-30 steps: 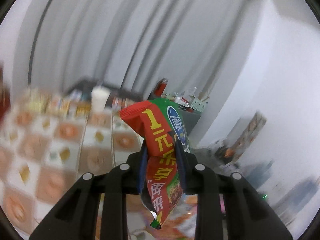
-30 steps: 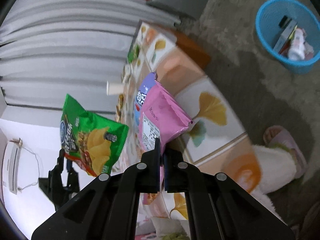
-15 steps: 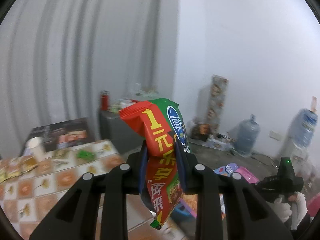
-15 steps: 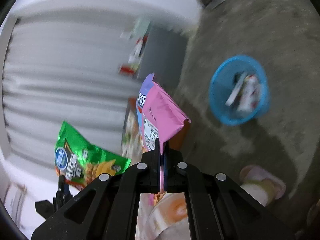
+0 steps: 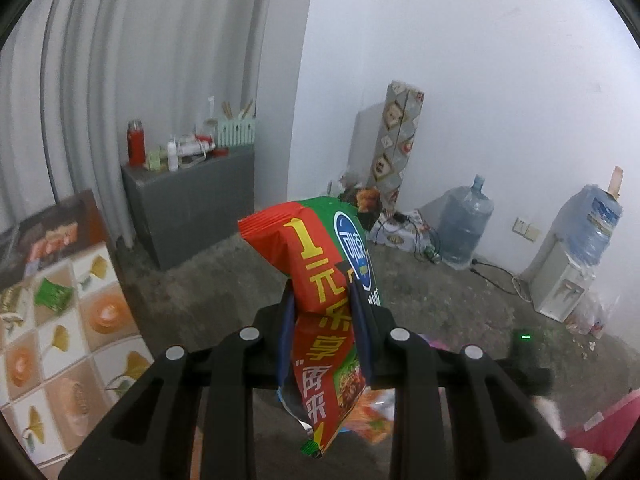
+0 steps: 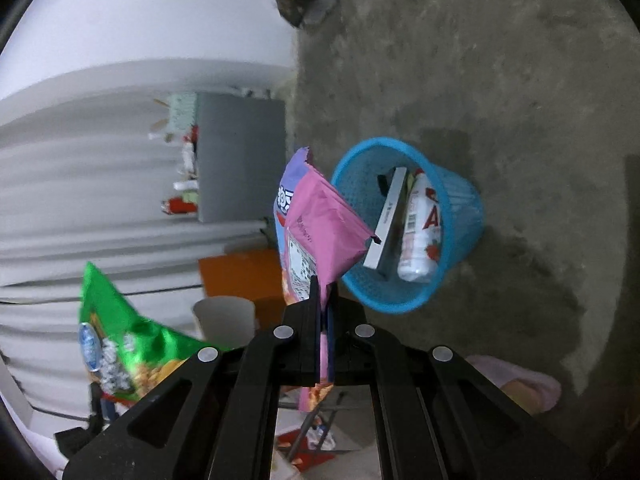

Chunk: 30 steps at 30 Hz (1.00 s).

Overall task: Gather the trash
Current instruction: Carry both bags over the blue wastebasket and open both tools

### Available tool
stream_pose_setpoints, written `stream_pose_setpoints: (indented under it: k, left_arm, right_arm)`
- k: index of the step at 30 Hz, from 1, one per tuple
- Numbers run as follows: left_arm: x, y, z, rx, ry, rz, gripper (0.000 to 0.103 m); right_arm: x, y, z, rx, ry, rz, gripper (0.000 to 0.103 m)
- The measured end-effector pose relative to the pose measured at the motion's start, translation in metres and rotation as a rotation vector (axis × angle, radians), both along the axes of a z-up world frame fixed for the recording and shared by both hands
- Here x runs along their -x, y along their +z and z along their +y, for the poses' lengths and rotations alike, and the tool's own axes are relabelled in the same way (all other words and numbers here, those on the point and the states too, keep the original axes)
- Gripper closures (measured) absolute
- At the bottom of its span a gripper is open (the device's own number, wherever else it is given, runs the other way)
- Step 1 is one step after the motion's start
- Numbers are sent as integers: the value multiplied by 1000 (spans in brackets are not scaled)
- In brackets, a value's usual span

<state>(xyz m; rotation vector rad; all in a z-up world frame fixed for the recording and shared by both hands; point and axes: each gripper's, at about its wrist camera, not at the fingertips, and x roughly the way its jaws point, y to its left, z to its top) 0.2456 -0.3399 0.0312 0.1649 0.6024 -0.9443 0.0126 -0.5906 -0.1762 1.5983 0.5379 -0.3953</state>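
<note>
My left gripper (image 5: 322,298) is shut on a red and green chip bag (image 5: 320,280) that stands up between its pads. The same green bag (image 6: 120,332) shows at the lower left of the right wrist view. My right gripper (image 6: 325,286) is shut on a pink and purple snack bag (image 6: 316,224), held edge-on. Just beyond the pink bag stands a blue mesh waste basket (image 6: 460,196) on the concrete floor. It holds a white bottle (image 6: 420,232) and a flat grey box (image 6: 386,220).
A low table with a tiled flower cloth (image 5: 60,344) lies at the left, with a green wrapper (image 5: 52,296) on it. A grey cabinet (image 5: 192,200) with bottles stands by the curtain. Water jugs (image 5: 460,224) and a dispenser (image 5: 564,276) line the white wall. A white paper cup (image 6: 224,320) stands near the table.
Both hands swung away from the table toward the floor side of the room. The blue basket came from the far corner to just beyond the pink bag. Both bags stayed gripped.
</note>
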Motion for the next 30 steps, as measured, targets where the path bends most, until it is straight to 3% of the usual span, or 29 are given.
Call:
stream_pose_setpoints:
  k: [4, 6, 9, 13, 18, 20, 25, 28, 30]
  left_arm:
    - [-30, -37, -25, -29, 18, 140, 77]
    - [-51, -59, -35, -19, 39, 257, 77]
    - [-84, -95, -49, -4, 93, 469, 78]
    - [-121, -159, -70, 33, 184, 812, 78]
    - [-134, -232, -93, 87, 316, 1074, 77]
    - [-136, -255, -102, 75, 366, 1088, 77]
    - [-132, -301, -121, -87, 412, 974, 77]
    - [-132, -318, -110, -128, 448, 1011, 73]
    - [-131, -316, -100, -112, 446, 1026, 66]
  right_arm:
    - [-38, -50, -16, -27, 35, 61, 95]
    - [-55, -83, -17, -53, 68, 120, 73]
    - [-62, -123, -12, -108, 89, 206, 65]
    - [-42, -120, -7, -99, 68, 131, 47]
    - [11, -98, -3, -54, 7, 93, 47]
    - [29, -91, 0, -37, -13, 98, 47]
    - [75, -68, 12, 8, -17, 130, 46]
    - [87, -62, 20, 26, -15, 154, 46]
    - [94, -56, 22, 45, -2, 162, 46]
